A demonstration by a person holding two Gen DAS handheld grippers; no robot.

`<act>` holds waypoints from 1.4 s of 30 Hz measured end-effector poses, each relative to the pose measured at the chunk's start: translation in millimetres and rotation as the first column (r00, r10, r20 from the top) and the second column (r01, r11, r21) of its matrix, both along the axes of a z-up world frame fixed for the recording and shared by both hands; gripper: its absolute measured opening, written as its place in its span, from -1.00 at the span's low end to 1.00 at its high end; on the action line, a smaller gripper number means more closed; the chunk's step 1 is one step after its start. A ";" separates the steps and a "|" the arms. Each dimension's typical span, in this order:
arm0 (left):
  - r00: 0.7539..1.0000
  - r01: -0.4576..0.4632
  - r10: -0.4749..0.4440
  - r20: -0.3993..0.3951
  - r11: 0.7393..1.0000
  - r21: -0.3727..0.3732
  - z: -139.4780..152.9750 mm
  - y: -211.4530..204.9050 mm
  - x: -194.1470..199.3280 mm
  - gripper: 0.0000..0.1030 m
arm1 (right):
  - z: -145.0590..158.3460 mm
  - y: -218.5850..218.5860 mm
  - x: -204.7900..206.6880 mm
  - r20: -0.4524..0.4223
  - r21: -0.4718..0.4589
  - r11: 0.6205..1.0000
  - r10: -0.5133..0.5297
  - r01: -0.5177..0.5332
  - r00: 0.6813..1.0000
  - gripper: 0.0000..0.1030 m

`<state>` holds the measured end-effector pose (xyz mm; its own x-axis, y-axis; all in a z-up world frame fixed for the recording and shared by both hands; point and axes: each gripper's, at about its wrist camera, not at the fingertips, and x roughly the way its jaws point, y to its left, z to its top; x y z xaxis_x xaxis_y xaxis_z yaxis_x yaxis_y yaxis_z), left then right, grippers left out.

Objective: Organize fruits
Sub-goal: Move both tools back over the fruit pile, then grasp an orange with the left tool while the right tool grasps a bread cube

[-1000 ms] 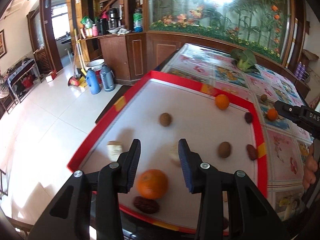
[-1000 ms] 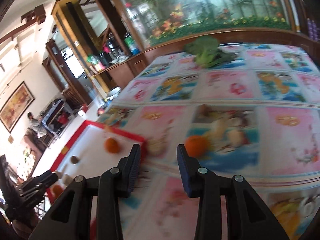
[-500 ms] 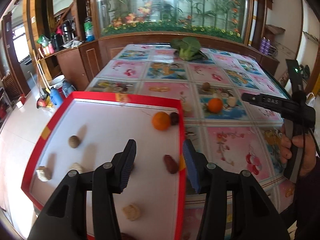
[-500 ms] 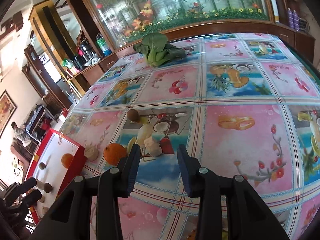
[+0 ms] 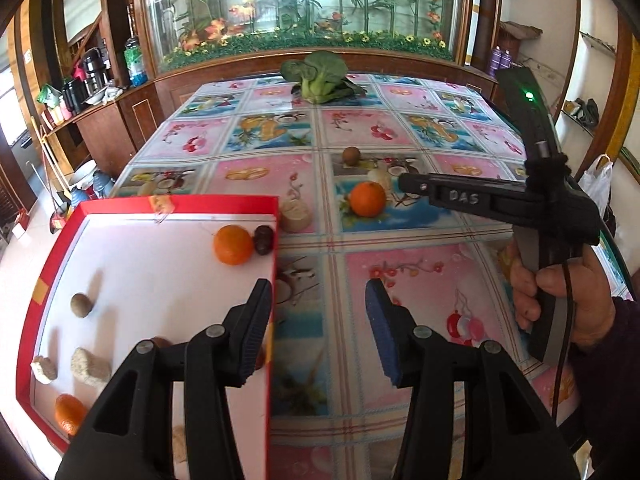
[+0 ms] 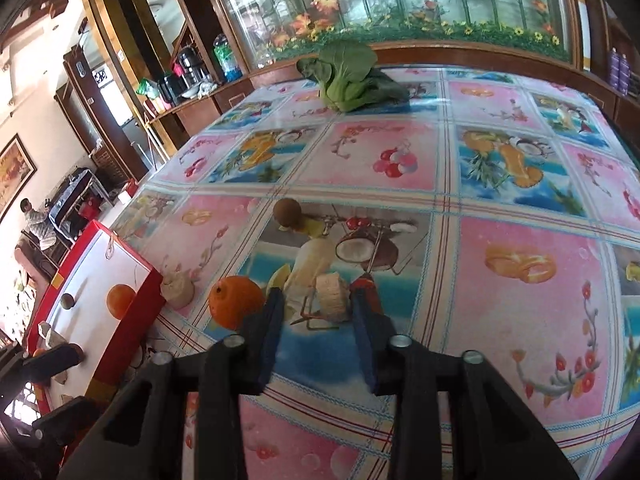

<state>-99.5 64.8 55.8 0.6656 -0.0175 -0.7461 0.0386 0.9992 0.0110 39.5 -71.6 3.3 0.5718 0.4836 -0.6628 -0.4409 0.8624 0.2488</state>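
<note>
Your right gripper [image 6: 318,312] closes around the pale, cut fruit chunk [image 6: 332,295].

Jaws just narrowed, contact unclear (chunk on the tablecloth beside the round orange [image 6: 235,301]); your left gripper [image 5: 320,328] hangs open, empty, at the red-rimmed tray [image 5: 276,216].

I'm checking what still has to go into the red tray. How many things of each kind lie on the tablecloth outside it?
orange: 1
brown round fruit: 1
pale beige chunks: 2
leafy green vegetable: 1
Total: 5
</note>
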 end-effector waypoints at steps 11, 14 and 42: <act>0.999 0.036 -0.036 -0.004 0.999 0.033 -1.6 -29.2 53.5 -0.02 | 15.4 -35.5 5.7 -0.025 0.100 0.990 -0.094 0.096 0.995 -0.77; 0.999 0.026 -0.025 -0.020 0.999 0.034 -9.5 -35.2 72.5 -0.02 | 14.6 -49.7 11.1 -0.060 0.144 0.979 -0.140 0.147 0.988 -0.77; 0.996 0.058 -0.059 -0.071 0.998 -0.008 -40.9 -54.3 100.2 -0.32 | 2.4 -72.6 36.0 -0.252 0.218 0.970 -0.052 0.109 0.966 -0.27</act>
